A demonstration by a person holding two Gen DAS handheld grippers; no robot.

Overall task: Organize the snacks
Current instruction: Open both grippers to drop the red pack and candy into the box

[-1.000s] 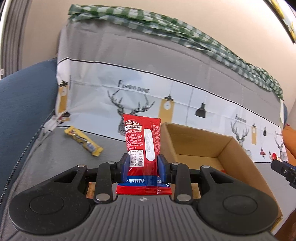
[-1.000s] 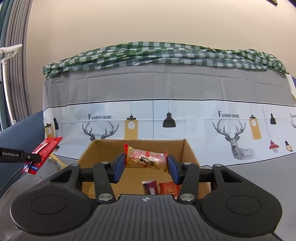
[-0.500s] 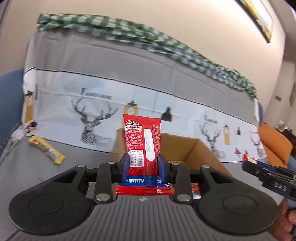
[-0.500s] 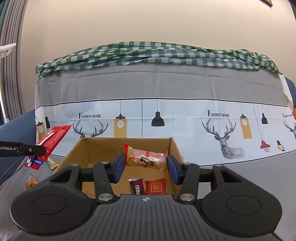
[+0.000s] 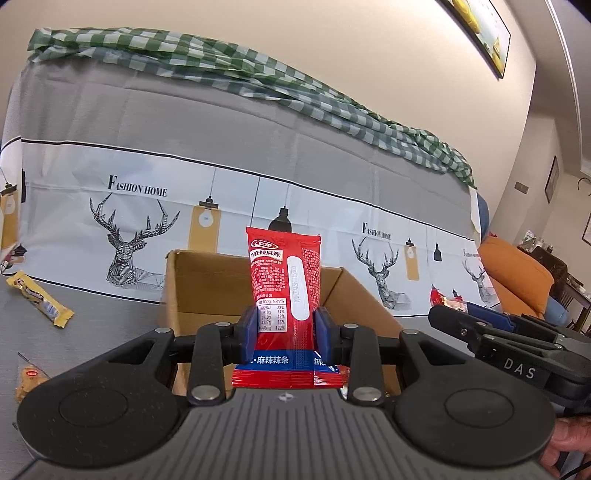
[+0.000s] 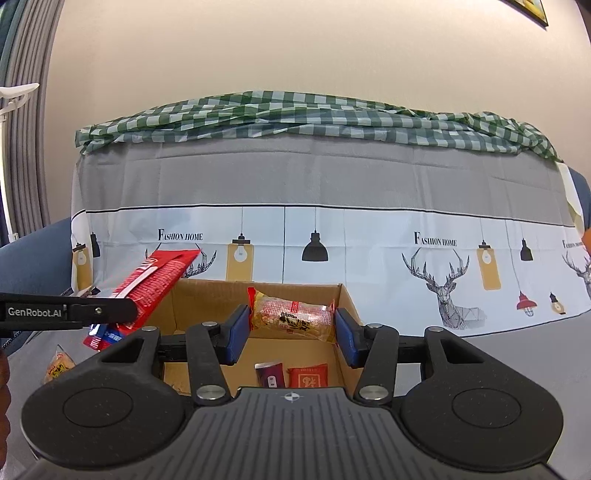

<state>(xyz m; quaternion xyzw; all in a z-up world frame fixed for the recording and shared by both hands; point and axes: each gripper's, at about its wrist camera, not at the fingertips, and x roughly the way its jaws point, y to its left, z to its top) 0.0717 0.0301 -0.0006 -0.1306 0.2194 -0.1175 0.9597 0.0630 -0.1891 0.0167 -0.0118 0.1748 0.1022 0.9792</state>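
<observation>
Open box [image 6: 207, 295] on the grey cover, two packets on its floor, room beside them. Left gripper [image 5: 284, 332] pinches upright red packet [image 5: 284, 288] over the box's near-left rim. Right gripper [image 6: 291, 328] clamps clear packet [image 6: 291, 319] crosswise above the box.

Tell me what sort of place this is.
Most likely a home living room. A sofa draped in a printed cover with a checked cloth along its back, a framed picture on the wall, and an orange cushion nearby all suggest it.

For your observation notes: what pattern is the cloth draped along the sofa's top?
Green-and-white check cloth, clearest in the right wrist view.
</observation>
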